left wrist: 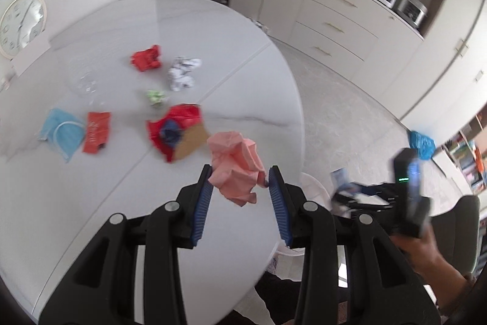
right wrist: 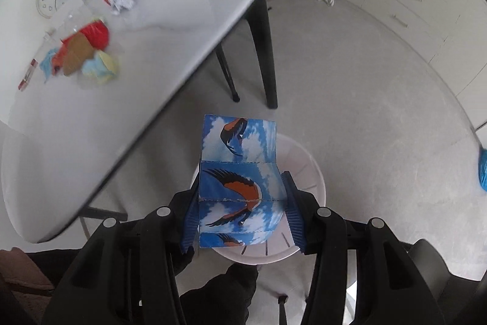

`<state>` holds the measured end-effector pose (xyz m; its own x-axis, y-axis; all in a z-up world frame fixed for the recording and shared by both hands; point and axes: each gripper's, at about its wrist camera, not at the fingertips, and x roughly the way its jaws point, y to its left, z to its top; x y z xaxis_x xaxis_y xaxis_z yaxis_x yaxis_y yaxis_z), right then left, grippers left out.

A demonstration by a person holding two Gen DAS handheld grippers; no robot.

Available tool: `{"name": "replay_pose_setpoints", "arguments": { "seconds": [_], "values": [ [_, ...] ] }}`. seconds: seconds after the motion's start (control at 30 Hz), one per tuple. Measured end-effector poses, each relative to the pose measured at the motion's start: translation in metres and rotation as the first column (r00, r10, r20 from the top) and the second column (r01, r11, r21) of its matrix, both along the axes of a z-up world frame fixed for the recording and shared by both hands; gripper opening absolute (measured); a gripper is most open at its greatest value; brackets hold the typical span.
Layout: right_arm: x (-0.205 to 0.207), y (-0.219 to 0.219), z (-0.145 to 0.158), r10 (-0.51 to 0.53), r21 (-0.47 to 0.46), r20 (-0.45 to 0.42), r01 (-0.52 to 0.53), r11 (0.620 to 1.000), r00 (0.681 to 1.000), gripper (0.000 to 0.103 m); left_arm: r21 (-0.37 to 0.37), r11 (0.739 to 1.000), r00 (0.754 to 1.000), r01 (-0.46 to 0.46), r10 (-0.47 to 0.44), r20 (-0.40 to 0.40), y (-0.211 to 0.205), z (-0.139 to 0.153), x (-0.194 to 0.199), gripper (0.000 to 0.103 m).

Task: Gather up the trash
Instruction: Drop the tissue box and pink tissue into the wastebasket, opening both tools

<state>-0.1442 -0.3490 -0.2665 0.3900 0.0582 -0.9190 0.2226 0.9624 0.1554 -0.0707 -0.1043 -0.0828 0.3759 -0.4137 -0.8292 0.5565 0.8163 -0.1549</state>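
My left gripper (left wrist: 240, 172) is shut on a crumpled pink paper (left wrist: 236, 169), which hangs over the near edge of the round white table (left wrist: 91, 218). Still on the table lie a red crumpled wrapper (left wrist: 146, 60), a white paper ball (left wrist: 182, 73), a small green scrap (left wrist: 156, 96), a red bag with brown cardboard (left wrist: 176, 133), a flat red packet (left wrist: 96, 136) and a blue face mask (left wrist: 62, 133). My right gripper (right wrist: 240, 185) is shut on a blue carton with a bird print (right wrist: 240, 191), held above a white bin (right wrist: 307, 169) on the floor.
A clear plastic piece (left wrist: 82, 78) and a wall clock (left wrist: 21, 23) rest at the table's far left. Black table legs (right wrist: 264, 57) stand beyond the bin. Drawers (left wrist: 334, 29) line the far wall. A blue bag (left wrist: 421, 143) lies on the floor. A person's hand (left wrist: 426, 245) holds the right tool.
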Motion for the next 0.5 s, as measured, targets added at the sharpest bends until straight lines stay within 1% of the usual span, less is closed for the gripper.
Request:
{"name": "replay_pose_setpoints", "arguments": {
  "seconds": [0.03,0.07,0.13,0.17,0.23,0.27,0.33,0.43,0.5],
  "values": [
    [0.003,-0.001,-0.018,0.008,0.004,-0.025,-0.007,1.0,1.0,0.051,0.008,1.0,1.0,0.017,-0.017,-0.002,-0.012,-0.001,-0.005,0.038],
    [0.008,-0.001,-0.04,0.025,0.006,-0.056,-0.025,1.0,0.998,0.055,0.013,0.999,0.999,0.032,-0.032,-0.008,-0.022,-0.003,-0.009,0.038],
    [0.015,0.0,-0.071,0.048,-0.013,-0.116,-0.05,0.999,0.992,0.074,0.021,0.998,0.999,0.052,-0.051,-0.017,-0.037,-0.006,-0.016,0.038],
    [0.018,-0.001,-0.084,0.057,-0.029,-0.142,-0.062,0.998,0.988,0.075,0.027,0.998,0.998,0.064,-0.063,-0.019,-0.047,-0.007,-0.021,0.038],
    [0.02,-0.005,-0.096,0.064,-0.023,-0.168,-0.069,0.997,0.984,0.078,0.045,0.996,0.996,0.083,-0.082,-0.019,-0.062,-0.012,-0.028,0.038],
    [0.019,-0.01,-0.097,0.056,-0.01,-0.172,-0.059,0.998,0.984,0.08,0.054,0.994,0.996,0.092,-0.091,-0.021,-0.07,-0.015,-0.031,0.038],
    [0.015,-0.021,-0.088,0.034,0.002,-0.147,-0.034,0.999,0.989,0.086,0.064,0.992,0.994,0.105,-0.103,-0.032,-0.084,-0.02,-0.037,0.038],
    [-0.007,-0.048,-0.055,-0.014,-0.01,-0.082,0.014,1.0,0.997,0.093,0.077,0.988,0.99,0.133,-0.13,-0.048,-0.104,-0.03,-0.047,0.038],
    [-0.024,-0.063,-0.036,-0.05,-0.025,-0.044,0.049,0.998,0.998,0.095,0.089,0.983,0.986,0.161,-0.157,-0.052,-0.121,-0.037,-0.054,0.038]
  ]
}}
